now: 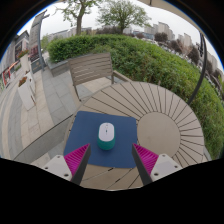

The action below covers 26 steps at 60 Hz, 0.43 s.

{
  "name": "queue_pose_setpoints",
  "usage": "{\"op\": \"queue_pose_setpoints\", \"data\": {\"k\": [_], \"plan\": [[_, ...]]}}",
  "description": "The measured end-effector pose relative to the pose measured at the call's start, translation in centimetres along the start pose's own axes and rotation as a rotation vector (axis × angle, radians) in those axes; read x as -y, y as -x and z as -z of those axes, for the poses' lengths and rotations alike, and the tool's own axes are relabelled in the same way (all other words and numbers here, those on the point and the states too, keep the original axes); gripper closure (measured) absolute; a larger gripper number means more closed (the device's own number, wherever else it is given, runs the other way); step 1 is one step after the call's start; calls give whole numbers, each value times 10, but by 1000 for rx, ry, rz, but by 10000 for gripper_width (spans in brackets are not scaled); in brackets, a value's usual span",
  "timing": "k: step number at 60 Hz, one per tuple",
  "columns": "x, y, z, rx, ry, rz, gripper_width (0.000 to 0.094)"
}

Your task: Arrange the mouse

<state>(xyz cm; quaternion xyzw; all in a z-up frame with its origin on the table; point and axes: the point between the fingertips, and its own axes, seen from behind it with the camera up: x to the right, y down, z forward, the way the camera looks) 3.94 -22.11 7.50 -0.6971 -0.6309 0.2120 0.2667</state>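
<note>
Slatted round wooden table (165,110) carries a blue mat (88,132) with a white mouse (106,131) ahead of the parted tongs (110,156).

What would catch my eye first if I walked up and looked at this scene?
Probably the white mouse standing on a teal base, in the middle of a dark blue mat on a round slatted table. It sits just ahead of the open tool, whose pink pads frame it from either side. Beyond the table stand a wooden chair and a long green hedge.
</note>
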Motion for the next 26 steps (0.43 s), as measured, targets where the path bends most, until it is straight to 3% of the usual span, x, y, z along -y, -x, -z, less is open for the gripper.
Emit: {"op": "queue_pose_setpoints", "data": {"k": [6,14,26], "plan": [[-9,-1,60,29,35,14,85],[2,-22,119,-19,-24,52,85],[-18,-46,134,-71,-48,1,85]]}}
